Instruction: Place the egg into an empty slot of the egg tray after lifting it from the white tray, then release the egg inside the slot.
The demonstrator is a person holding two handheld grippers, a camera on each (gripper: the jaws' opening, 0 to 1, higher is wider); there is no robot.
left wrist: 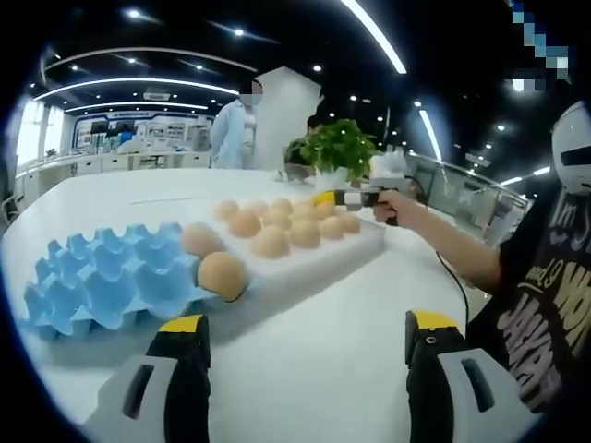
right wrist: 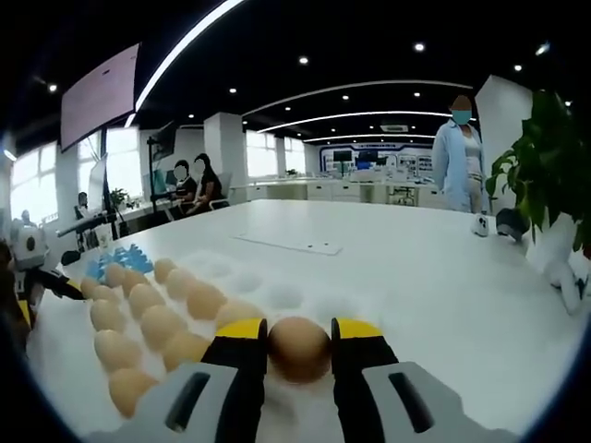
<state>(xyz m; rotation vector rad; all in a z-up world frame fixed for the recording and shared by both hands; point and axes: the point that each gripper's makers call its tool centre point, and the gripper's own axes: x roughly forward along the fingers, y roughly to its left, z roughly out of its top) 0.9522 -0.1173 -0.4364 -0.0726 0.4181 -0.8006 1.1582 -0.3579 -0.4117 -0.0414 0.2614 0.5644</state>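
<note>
Right gripper [right wrist: 300,346] pinches an egg [right wrist: 299,349] between its jaws, over the white tray [right wrist: 277,295]. Left gripper [left wrist: 305,337] is spread, holding nothing, above the table [left wrist: 323,323]. White tray holds rows of eggs [right wrist: 148,318]. Blue egg tray [left wrist: 102,281] sits just beside it, with two eggs [left wrist: 212,263] along its near edge. Potted plant [left wrist: 340,148] stands behind. Person [left wrist: 231,129] stands at the far side.

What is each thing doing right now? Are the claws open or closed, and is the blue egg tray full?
Left claw: open, holding nothing.
Right claw: shut on an egg.
Blue egg tray: mostly empty, two eggs at its near end.
White tray: holds many eggs.
</note>
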